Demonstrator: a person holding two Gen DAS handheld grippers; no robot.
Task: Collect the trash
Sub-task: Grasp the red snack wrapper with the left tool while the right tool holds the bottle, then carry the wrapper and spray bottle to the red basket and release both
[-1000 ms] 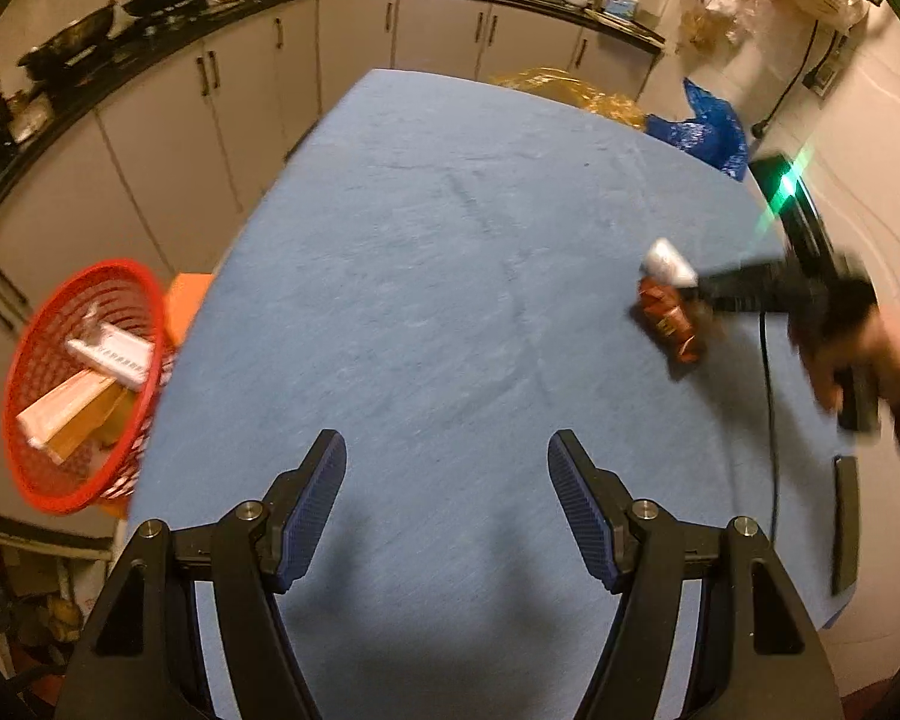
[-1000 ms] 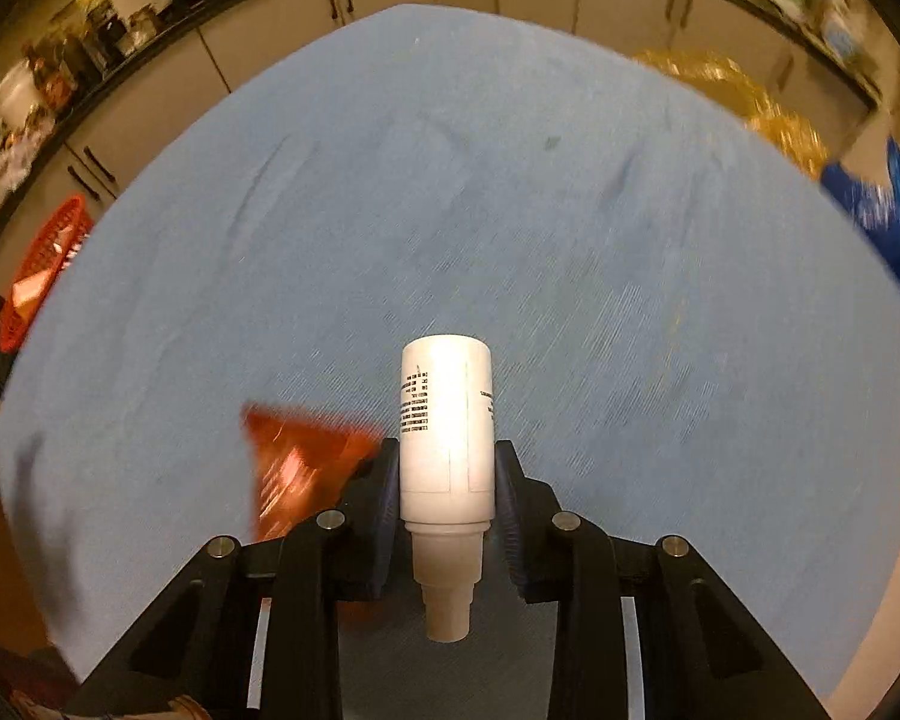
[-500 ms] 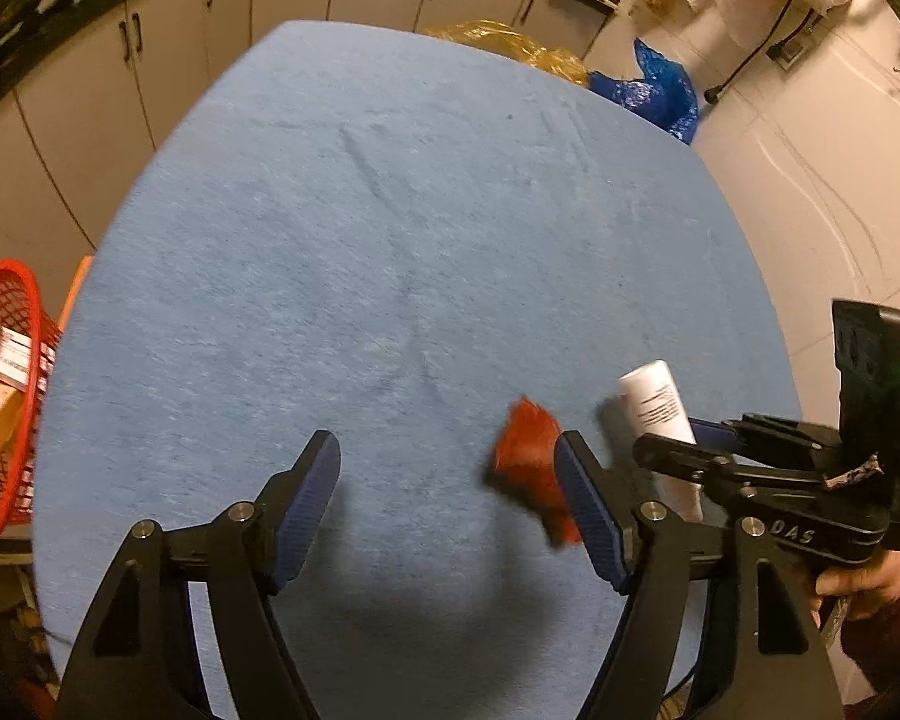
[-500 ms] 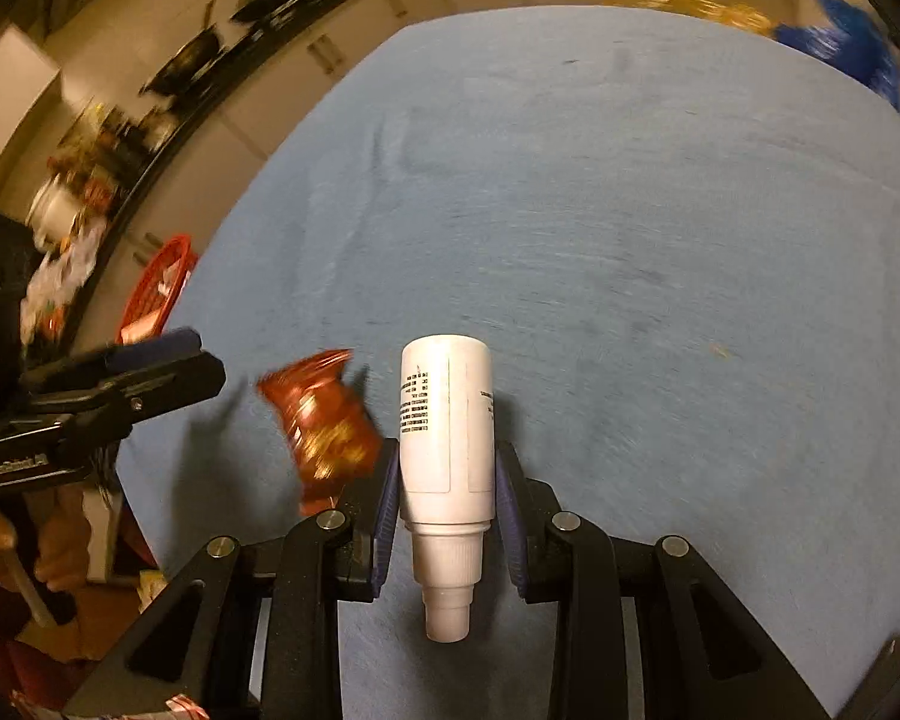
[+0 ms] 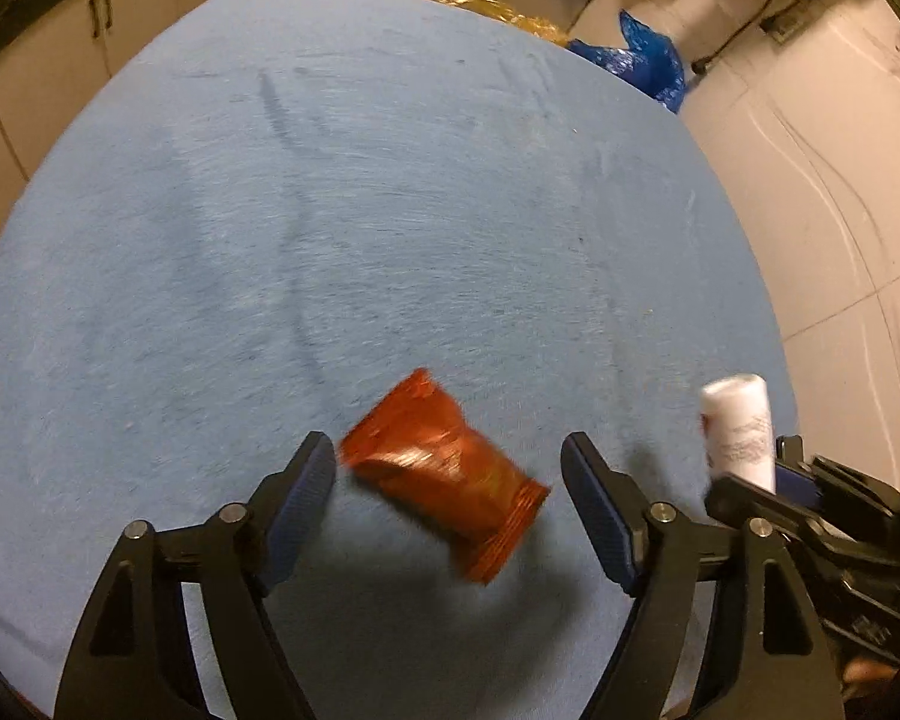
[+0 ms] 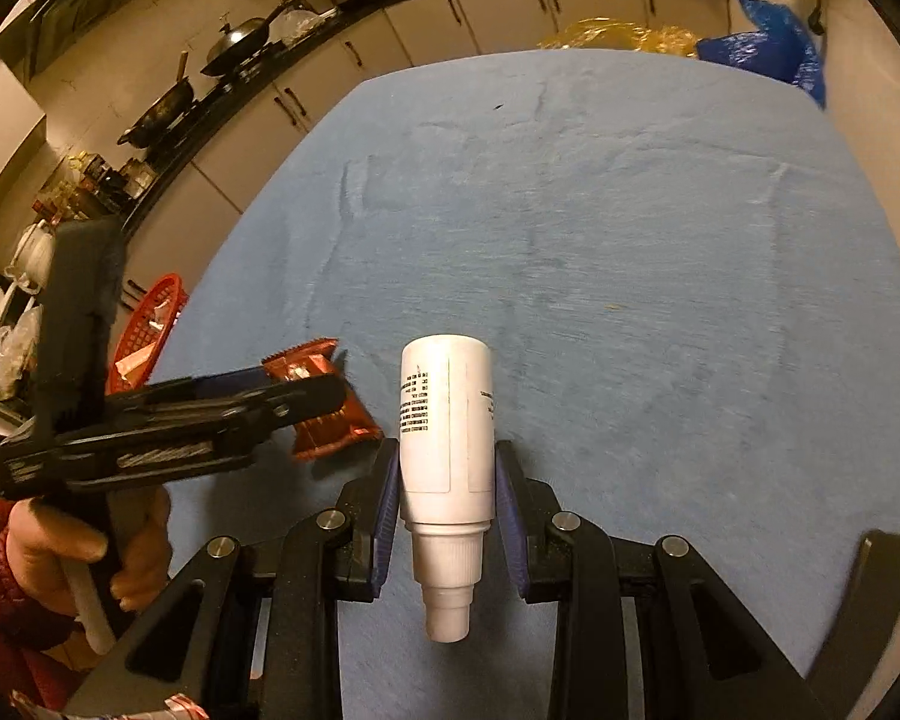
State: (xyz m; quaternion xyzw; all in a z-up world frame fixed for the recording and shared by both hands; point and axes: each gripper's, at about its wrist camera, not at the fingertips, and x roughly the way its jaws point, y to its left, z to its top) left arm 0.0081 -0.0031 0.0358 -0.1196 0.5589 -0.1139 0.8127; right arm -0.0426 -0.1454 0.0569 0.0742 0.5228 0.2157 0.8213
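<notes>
The left tongs (image 5: 447,471) stand over the blue surface (image 5: 390,210), jaws apart and closing, with a red wrapper (image 5: 444,474) lying between them; the pads do not press on it. The wrapper is blurred, so its print cannot be read. In the right wrist view the left tongs (image 6: 330,387) reach in from the left and cover the middle of the wrapper (image 6: 330,420), leaving only its crimped ends visible.

The right tongs (image 6: 447,495) grip a white bottle (image 6: 447,420) at its shoulder, base pointing away, nozzle toward the camera. Its small black print is too fine to read. In the left wrist view the bottle (image 5: 741,435) sticks up at the near right, its lower part hidden behind the tongs.

A hand (image 6: 90,546) in a red sleeve holds the left handle, partly cut off. A red basket (image 6: 147,330) sits past the surface's left edge, half hidden; something pale lies in it.
</notes>
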